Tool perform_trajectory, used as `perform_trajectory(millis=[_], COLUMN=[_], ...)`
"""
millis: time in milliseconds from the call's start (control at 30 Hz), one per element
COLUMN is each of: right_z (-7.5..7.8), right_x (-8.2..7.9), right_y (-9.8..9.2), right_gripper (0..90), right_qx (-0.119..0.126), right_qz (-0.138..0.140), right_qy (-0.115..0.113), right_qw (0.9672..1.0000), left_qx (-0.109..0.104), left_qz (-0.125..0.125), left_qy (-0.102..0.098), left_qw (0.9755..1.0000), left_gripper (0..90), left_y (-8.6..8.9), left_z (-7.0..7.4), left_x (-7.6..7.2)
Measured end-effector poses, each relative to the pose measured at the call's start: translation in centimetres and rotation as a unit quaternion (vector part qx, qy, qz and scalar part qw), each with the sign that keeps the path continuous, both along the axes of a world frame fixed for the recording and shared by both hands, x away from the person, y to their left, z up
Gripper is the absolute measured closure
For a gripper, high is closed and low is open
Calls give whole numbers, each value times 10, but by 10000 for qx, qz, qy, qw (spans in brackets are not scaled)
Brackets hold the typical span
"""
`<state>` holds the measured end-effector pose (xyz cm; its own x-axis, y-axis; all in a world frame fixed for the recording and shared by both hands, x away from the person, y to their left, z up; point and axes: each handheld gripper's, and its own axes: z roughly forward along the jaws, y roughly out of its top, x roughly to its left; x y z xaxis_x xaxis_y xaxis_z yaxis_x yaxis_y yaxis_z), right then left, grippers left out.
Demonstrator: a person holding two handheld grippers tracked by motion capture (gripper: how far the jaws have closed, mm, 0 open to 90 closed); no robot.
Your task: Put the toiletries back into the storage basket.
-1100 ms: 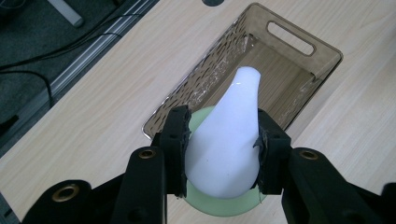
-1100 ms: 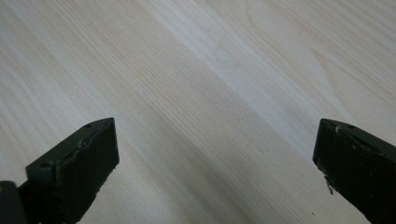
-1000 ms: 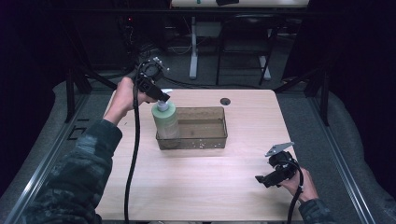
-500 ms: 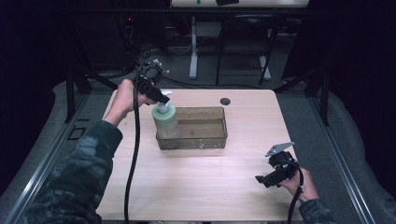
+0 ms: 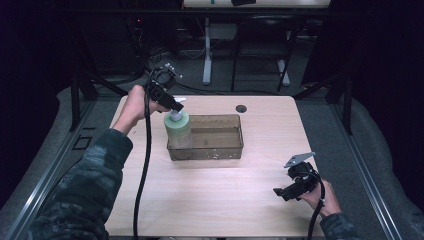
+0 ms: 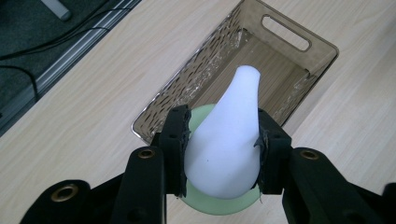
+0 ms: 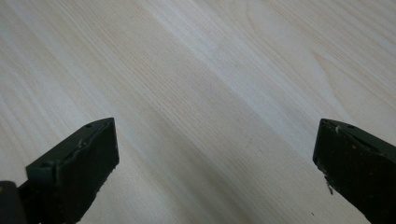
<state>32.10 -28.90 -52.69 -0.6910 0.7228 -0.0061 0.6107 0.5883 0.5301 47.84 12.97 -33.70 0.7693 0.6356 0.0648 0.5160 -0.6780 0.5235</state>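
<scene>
A person's left gripper clamps the white pump head of a pale green bottle, its two black jaws pressed against either flank of the nozzle, as the bottle hangs upright at the left end of a smoky, see-through bin on a light wooden table. Seen from above, the bottle's body sits at the bin's left end wall, partly below the rim, though whether its base touches the bin's floor cannot be told. The left gripper view looks straight down the pump into the bin, whose far end wall carries a slot handle. Well to the right of the bin and nearer the person, the right gripper rests idle, its jaws spread wide with nothing but bare wood between them. The step in hand looks to be setting the bottle down inside the bin. Doing it well probably means keeping the bottle vertical, easing it down clear of the left wall until the base is flat on the floor, and only then loosening the jaws; the grip is on the tapered pump rather than the body, so a tilt or a hurried release could let the bottle swing or topple against the bin's side.
</scene>
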Motion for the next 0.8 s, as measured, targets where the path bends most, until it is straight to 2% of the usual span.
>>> perform_trajectory(millis=[200, 633, 700, 800], right_z=[0, 1, 1, 1], right_x=[0, -1, -1, -1], right_y=[0, 1, 1, 1], right_gripper=[0, 0, 0, 0], right_qx=[14, 24, 20, 17], right_qz=[-11, -12, -14, -21], right_qy=[7, 37, 35, 43], right_qw=[10000, 10000, 10000, 10000], left_qx=[-112, -459, -573, -594], left_qz=[92, 272, 327, 383], left_qy=[55, -18, -24, -112], left_qw=[9999, 9986, 9978, 9974], left_gripper=[589, 197, 157, 125], left_y=[1, 10, 13, 17], left_z=[-2, 2, 3, 4], left_x=[0, -4, -7, -12])
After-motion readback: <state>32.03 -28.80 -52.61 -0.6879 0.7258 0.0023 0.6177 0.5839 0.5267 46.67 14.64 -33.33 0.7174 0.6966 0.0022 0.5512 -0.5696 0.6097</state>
